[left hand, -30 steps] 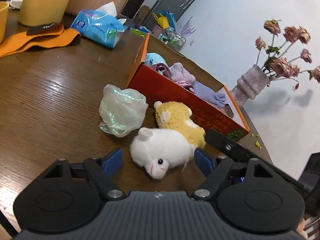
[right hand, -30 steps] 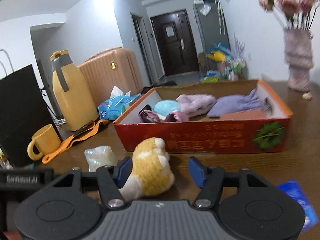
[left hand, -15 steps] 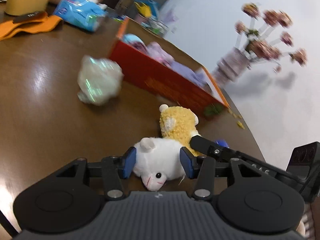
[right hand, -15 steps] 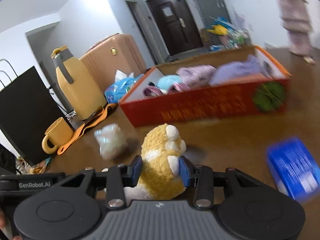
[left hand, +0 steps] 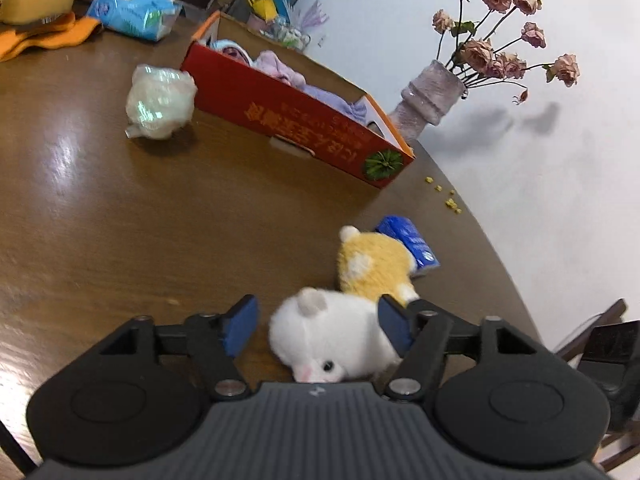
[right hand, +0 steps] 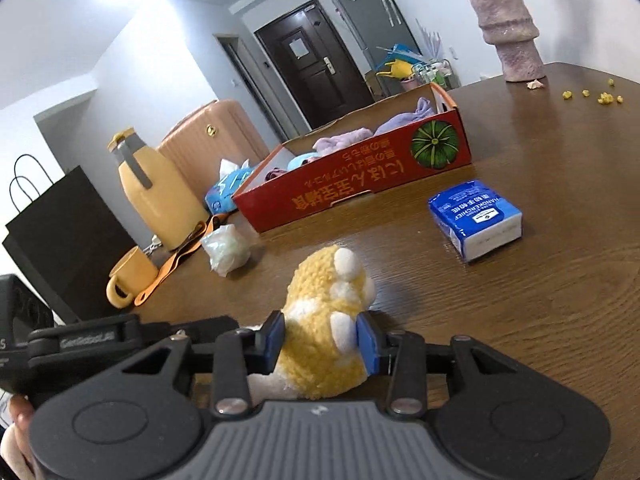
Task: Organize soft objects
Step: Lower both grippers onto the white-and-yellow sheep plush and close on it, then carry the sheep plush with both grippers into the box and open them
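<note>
- We log the left gripper (left hand: 316, 326) low over the brown wooden surface (left hand: 120, 216), its blue-padded jaws standing wide; they have just been opening.
- Between them lies the small white plush animal with a pink snout (left hand: 332, 336). The pad on the picture's left is clear of it; the one on the right is at its flank, and we cannot tell whether it touches.
- Right gripper (right hand: 320, 338): jaws drawn in and pressed on both sides of the fluffy yellow plush animal with white patches (right hand: 324, 320) — a firm hold, closed within the last second.
- In the left wrist view the yellow plush (left hand: 372, 266) sits just beyond the white one, touching it, with the small blue tissue packet (left hand: 408, 246) just behind it.
- In the right wrist view the blue packet (right hand: 476, 218) lies apart from the yellow plush, on the surface in front of the box.
- The shallow red cardboard box printed with a green pumpkin (right hand: 360, 184) stands farther back on the surface; it holds lilac, pink and pale blue soft cloth items (right hand: 396, 122).
- A crumpled translucent plastic bag (left hand: 160, 100) lies just beside the box's near corner.
- At the far end — yellow thermos jug (right hand: 154, 196), yellow mug (right hand: 130, 282), orange strap (right hand: 176, 266), soft blue tissue pack (left hand: 132, 10).
- A mauve vase with dried pink roses (left hand: 430, 98) stands beyond the box, yellow crumbs (left hand: 444, 196) scattered nearby.
</note>
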`<state>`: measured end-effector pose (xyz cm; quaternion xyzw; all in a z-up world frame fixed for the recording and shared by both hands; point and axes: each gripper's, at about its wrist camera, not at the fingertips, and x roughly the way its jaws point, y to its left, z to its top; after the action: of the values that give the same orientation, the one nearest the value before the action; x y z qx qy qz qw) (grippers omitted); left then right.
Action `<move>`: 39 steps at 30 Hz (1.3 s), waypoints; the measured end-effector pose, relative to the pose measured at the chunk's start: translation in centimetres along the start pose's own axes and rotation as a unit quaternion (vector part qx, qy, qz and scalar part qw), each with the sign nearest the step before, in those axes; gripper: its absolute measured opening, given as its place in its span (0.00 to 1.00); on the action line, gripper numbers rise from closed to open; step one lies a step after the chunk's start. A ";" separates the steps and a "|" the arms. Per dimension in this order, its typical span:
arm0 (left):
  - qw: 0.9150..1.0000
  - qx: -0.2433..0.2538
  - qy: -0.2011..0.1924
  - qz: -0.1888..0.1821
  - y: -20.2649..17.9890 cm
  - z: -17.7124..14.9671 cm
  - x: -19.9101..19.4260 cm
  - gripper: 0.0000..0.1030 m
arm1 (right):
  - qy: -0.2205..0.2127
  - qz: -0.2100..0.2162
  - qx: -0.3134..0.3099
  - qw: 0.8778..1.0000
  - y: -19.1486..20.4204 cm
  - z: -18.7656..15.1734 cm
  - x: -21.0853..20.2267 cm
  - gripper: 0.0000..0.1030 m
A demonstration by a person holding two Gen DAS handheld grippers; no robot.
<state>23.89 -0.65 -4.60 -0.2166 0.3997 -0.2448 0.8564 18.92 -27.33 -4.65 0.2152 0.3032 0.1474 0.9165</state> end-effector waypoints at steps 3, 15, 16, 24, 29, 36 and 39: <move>1.000 0.008 -0.003 -0.006 -0.1 -0.4 -0.1 0.68 | -0.002 -0.003 -0.008 1.000 0.1 -0.2 0.2 0.37; 0.998 0.034 -0.056 -0.009 -1.3 0.7 -0.2 0.49 | -0.012 0.006 -0.027 1.000 0.7 0.9 0.3 0.34; 0.997 0.040 -0.070 -0.012 -1.8 1.8 -0.4 0.49 | -0.023 0.013 -0.029 0.999 0.9 1.7 0.2 0.34; 0.991 0.065 -0.120 -0.007 -2.7 14.4 5.3 0.49 | -0.068 0.032 -0.088 0.993 1.5 14.9 6.1 0.34; 0.993 0.043 -0.099 0.047 -0.5 20.3 11.1 0.49 | -0.015 0.040 -0.068 0.997 -1.4 21.1 14.9 0.34; 0.985 0.105 -0.049 0.125 0.0 21.5 15.7 0.44 | 0.084 0.020 -0.051 0.995 -4.4 22.2 23.3 0.30; 0.981 0.131 -0.053 0.133 -0.1 20.9 16.6 0.43 | 0.083 -0.001 -0.079 0.993 -3.7 21.4 23.6 0.29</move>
<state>49.67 -6.95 -1.88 -0.0597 0.3438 -0.1670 0.9221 50.96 -27.61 -2.55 0.1291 0.3660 0.1877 0.9023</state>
